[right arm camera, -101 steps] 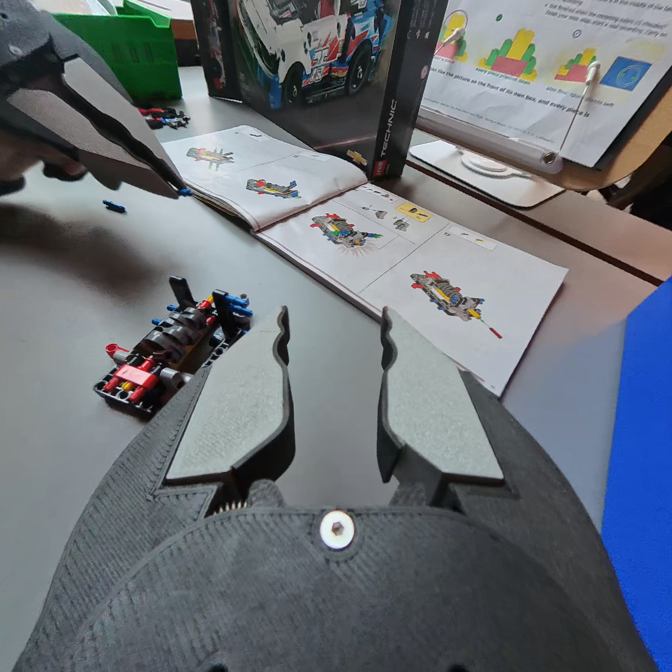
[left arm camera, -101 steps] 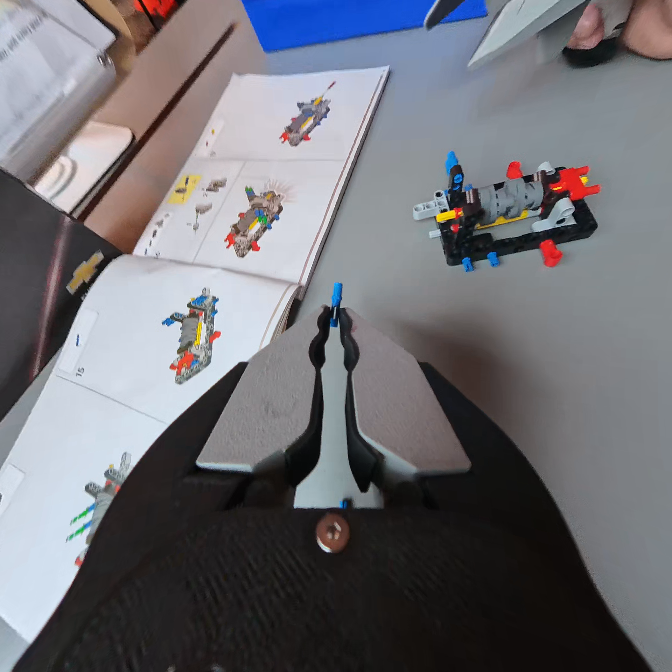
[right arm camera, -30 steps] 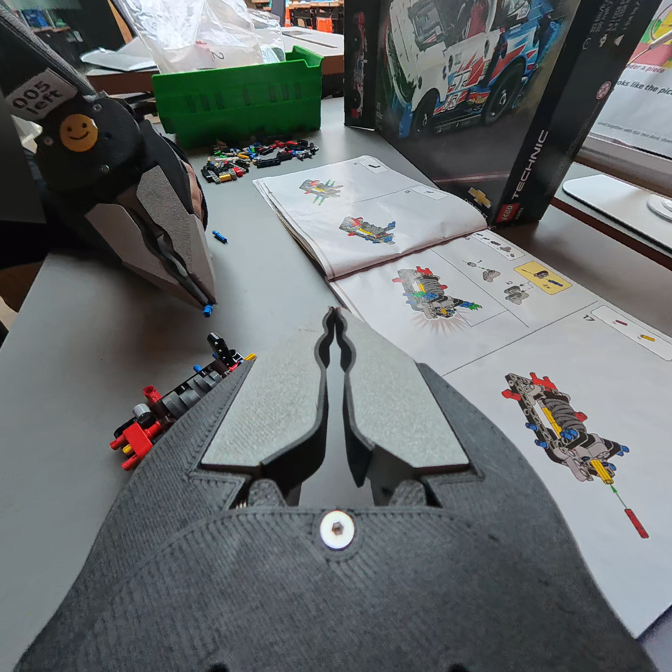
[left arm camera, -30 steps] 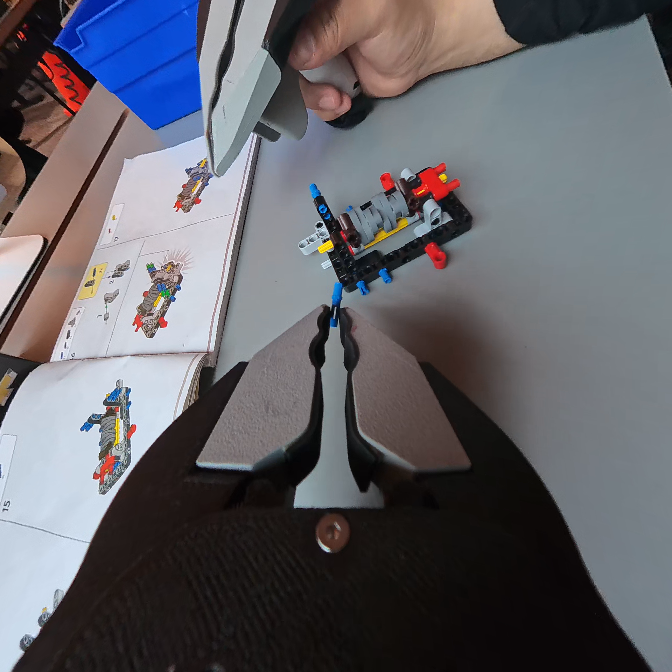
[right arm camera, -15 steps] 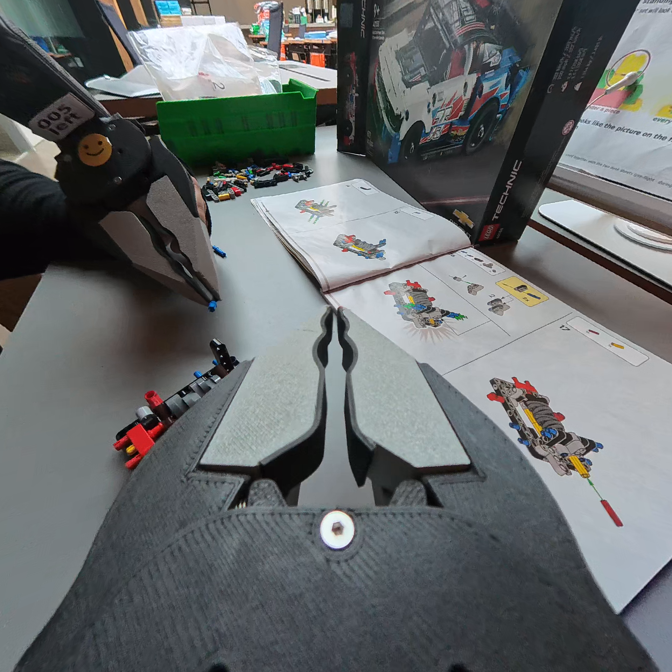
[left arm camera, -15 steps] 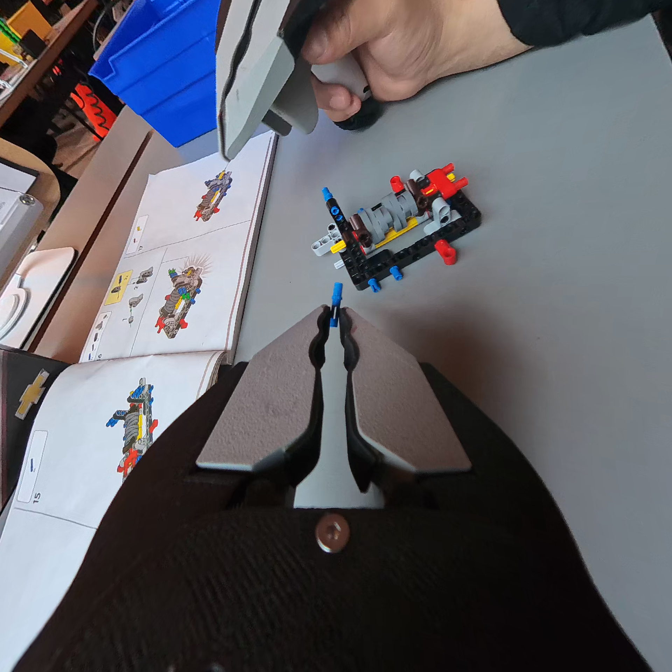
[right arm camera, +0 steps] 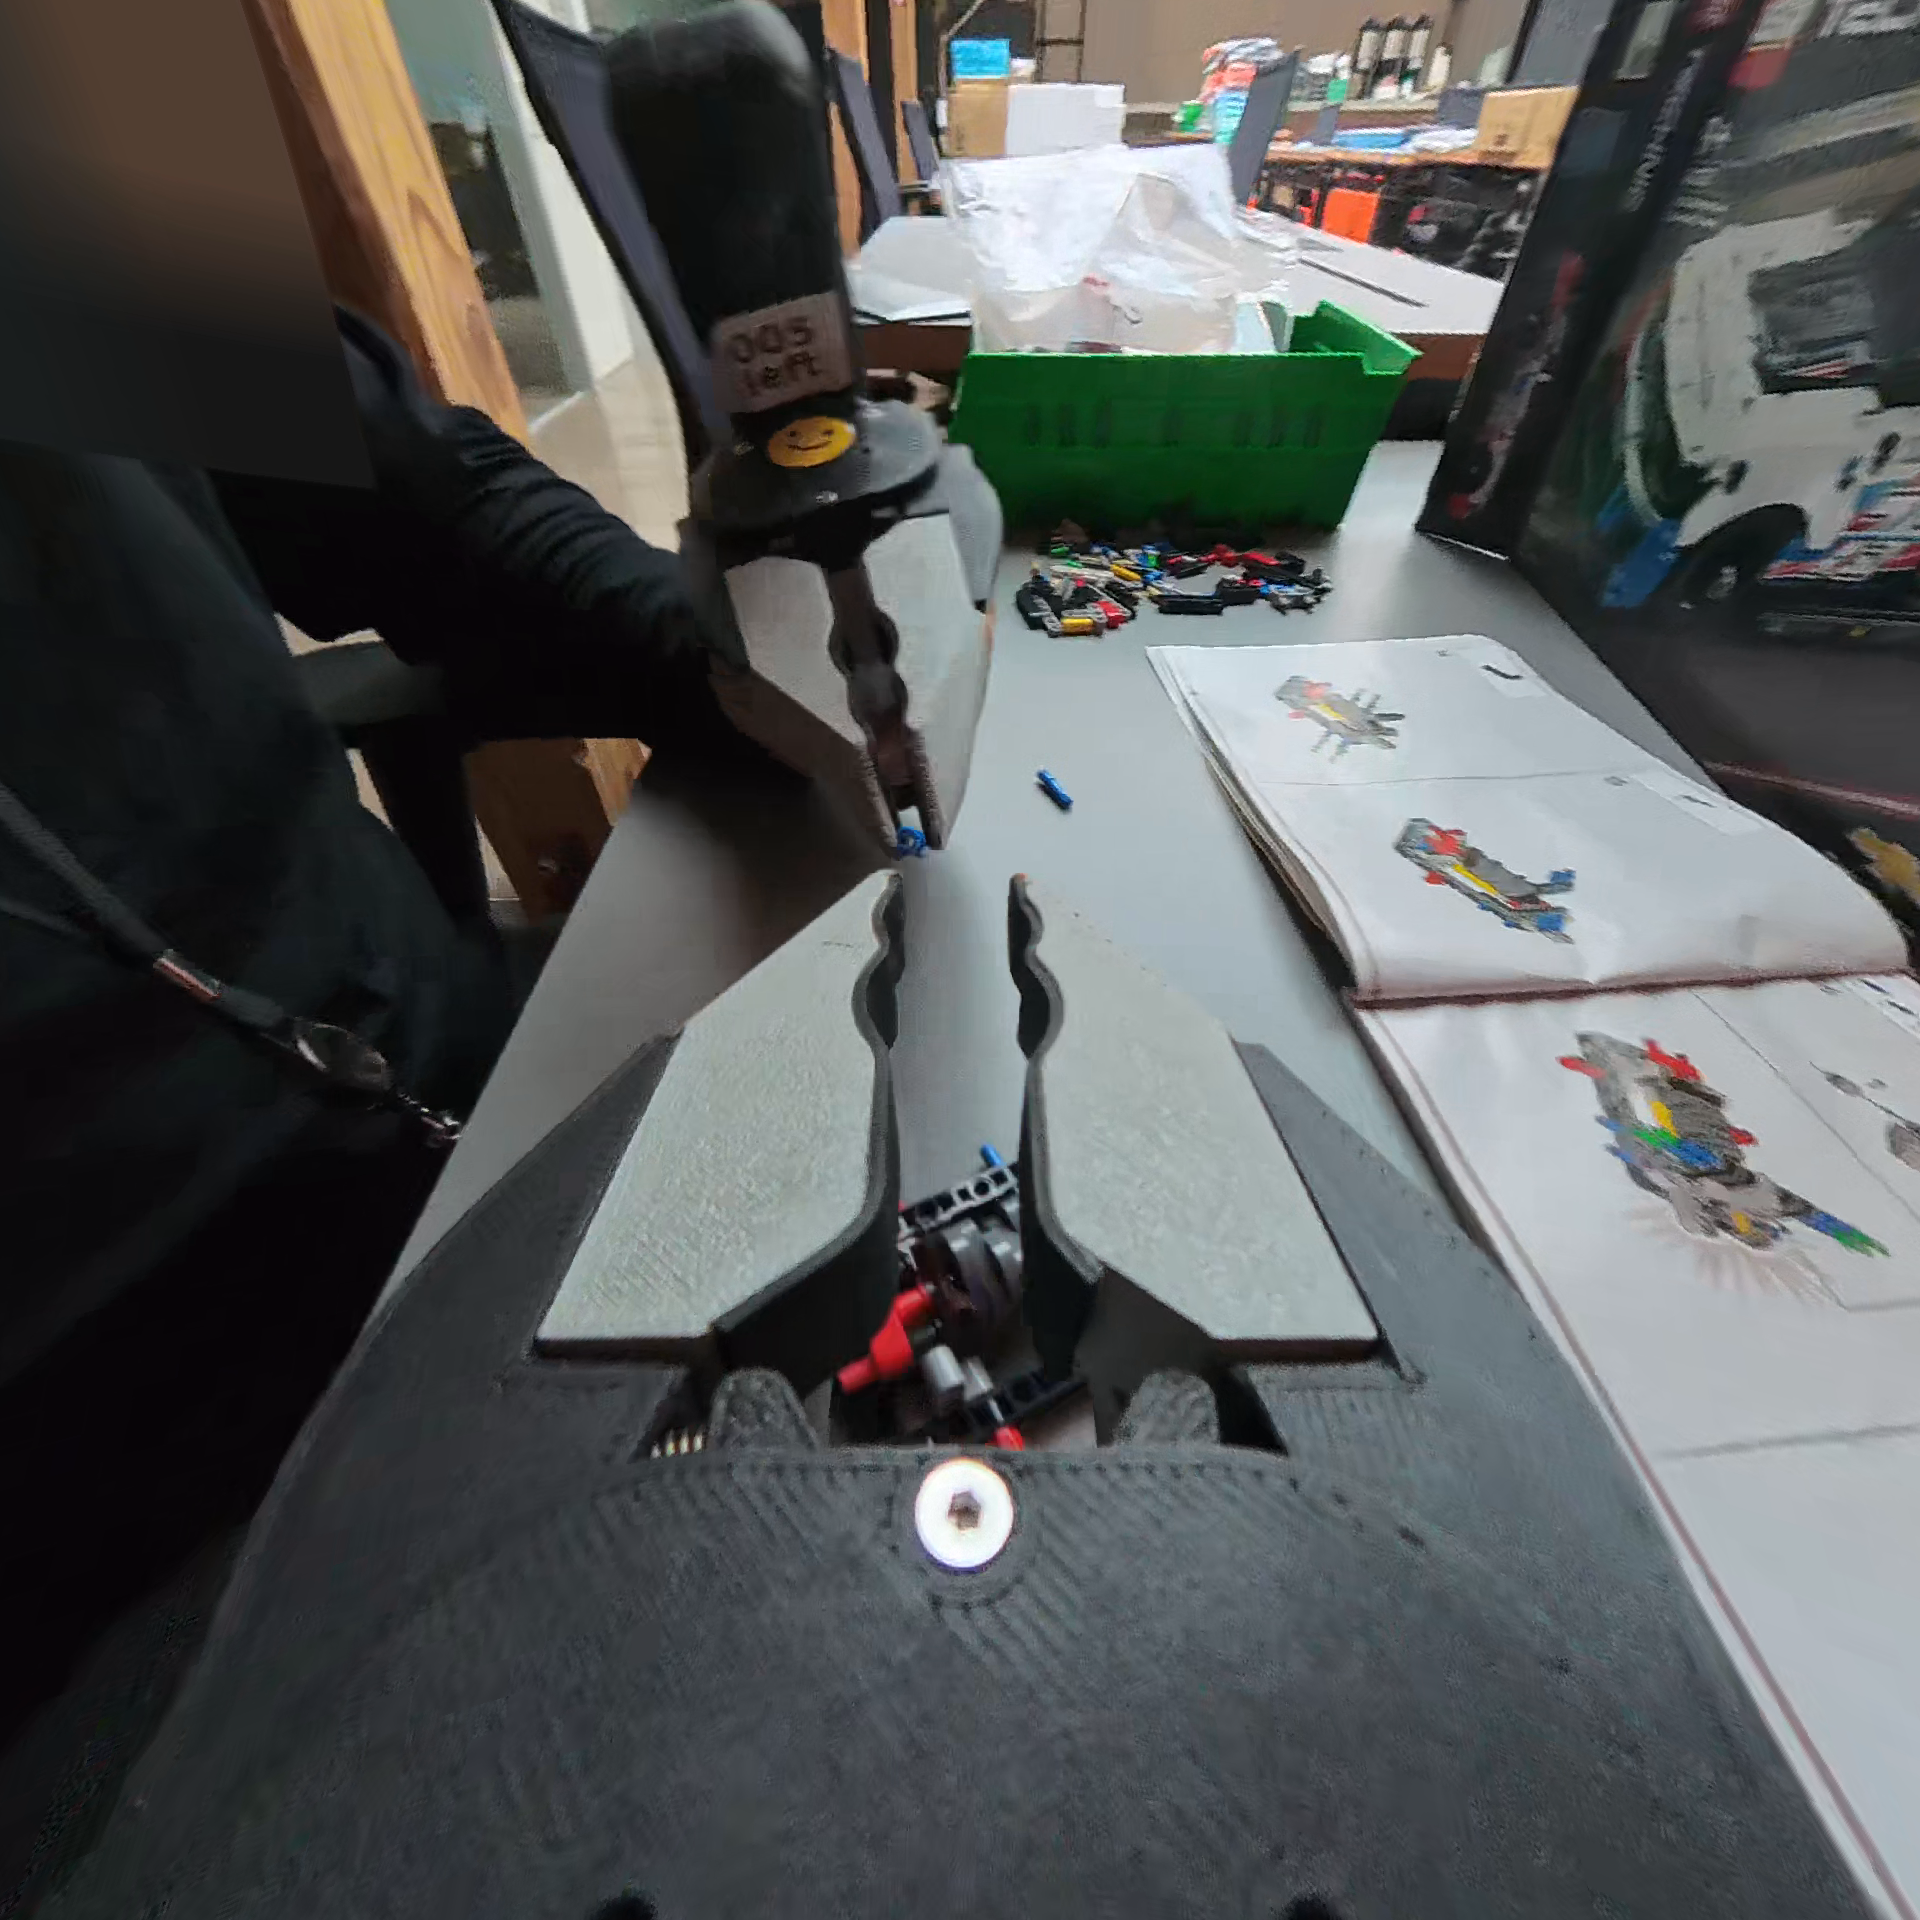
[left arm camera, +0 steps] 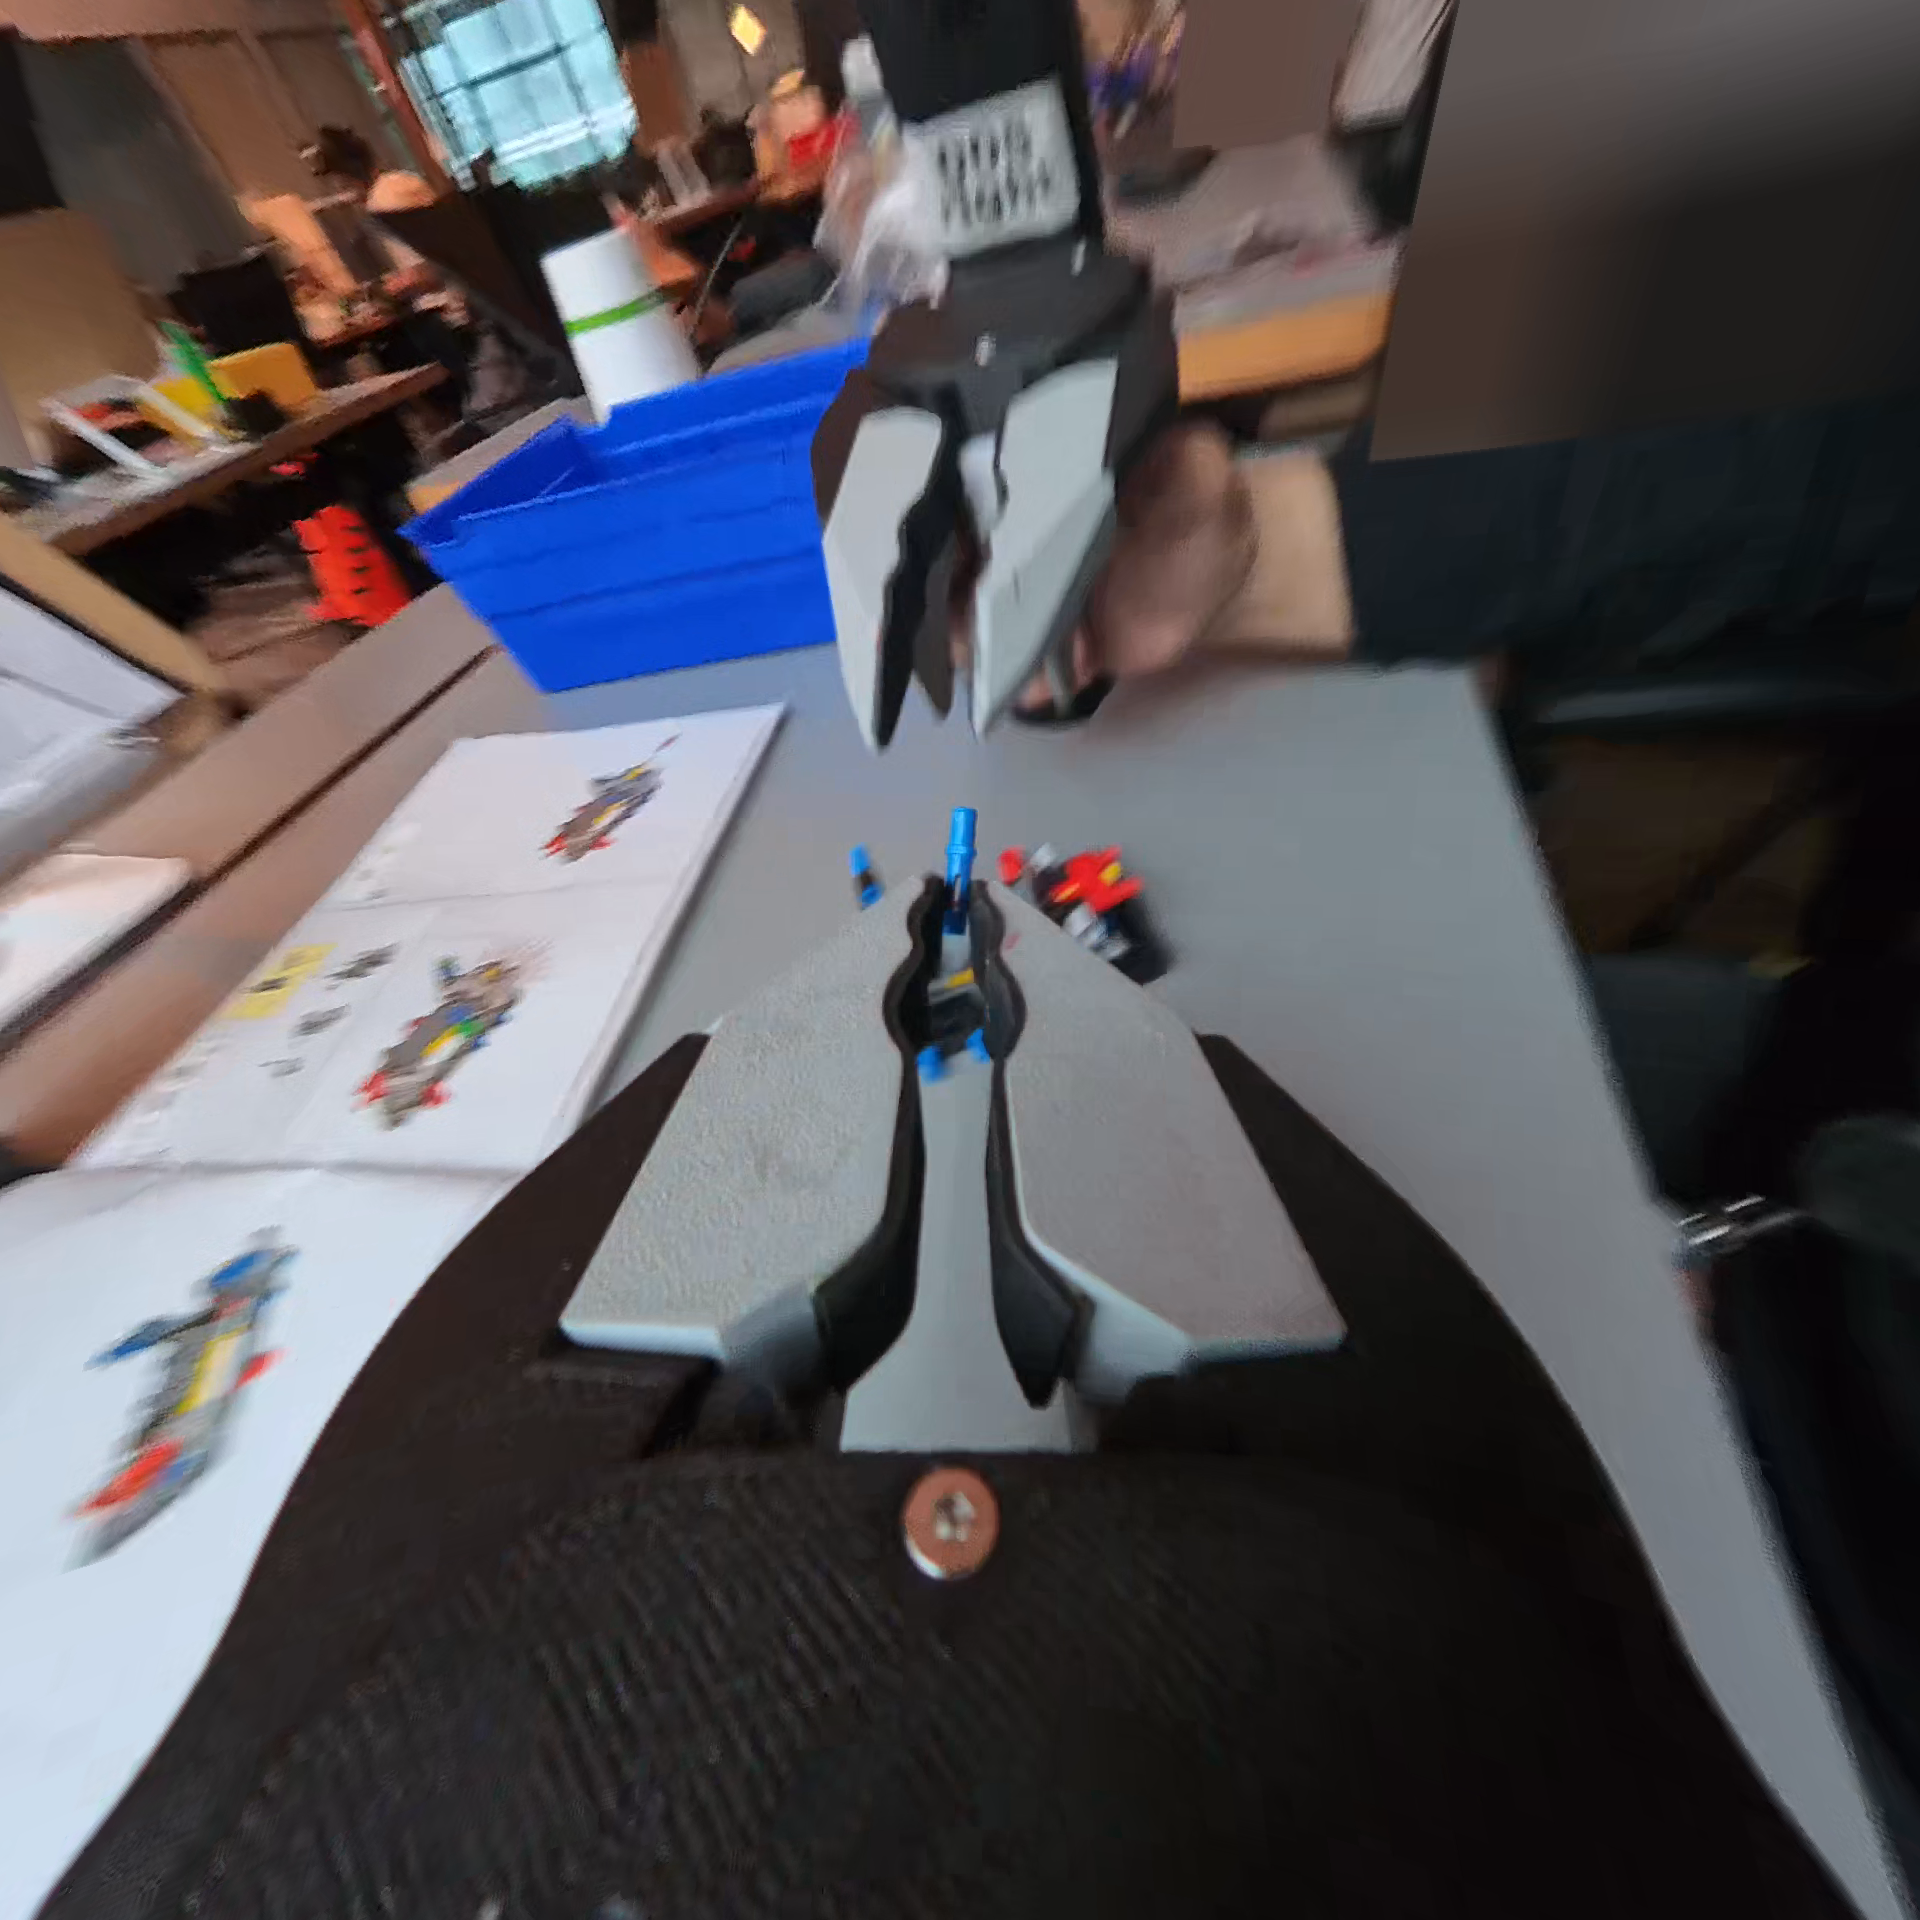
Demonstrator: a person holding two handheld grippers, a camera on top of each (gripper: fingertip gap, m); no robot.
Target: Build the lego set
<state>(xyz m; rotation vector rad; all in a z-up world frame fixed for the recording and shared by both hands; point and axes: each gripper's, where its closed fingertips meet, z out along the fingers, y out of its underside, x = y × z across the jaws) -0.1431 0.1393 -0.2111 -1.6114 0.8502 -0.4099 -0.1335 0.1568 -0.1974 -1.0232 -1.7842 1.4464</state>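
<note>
Left tool point(left arm camera: 958, 902) over grey table point(left arm camera: 1351, 935), cluttered workshop.

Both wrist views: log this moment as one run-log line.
left gripper: shut on blue pin | right gripper: open, above lego assembly | table: open instruction booklet, loose blue pin

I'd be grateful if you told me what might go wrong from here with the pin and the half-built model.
1. The left claw pinches the blue pin only by its lower end, so it may twist or slip when pushed in.
2. The right claw is open above the assembly, not gripping it, so the assembly could slide under the push.
3. The left wrist view is blurred, so the pin could miss its hole.
</note>
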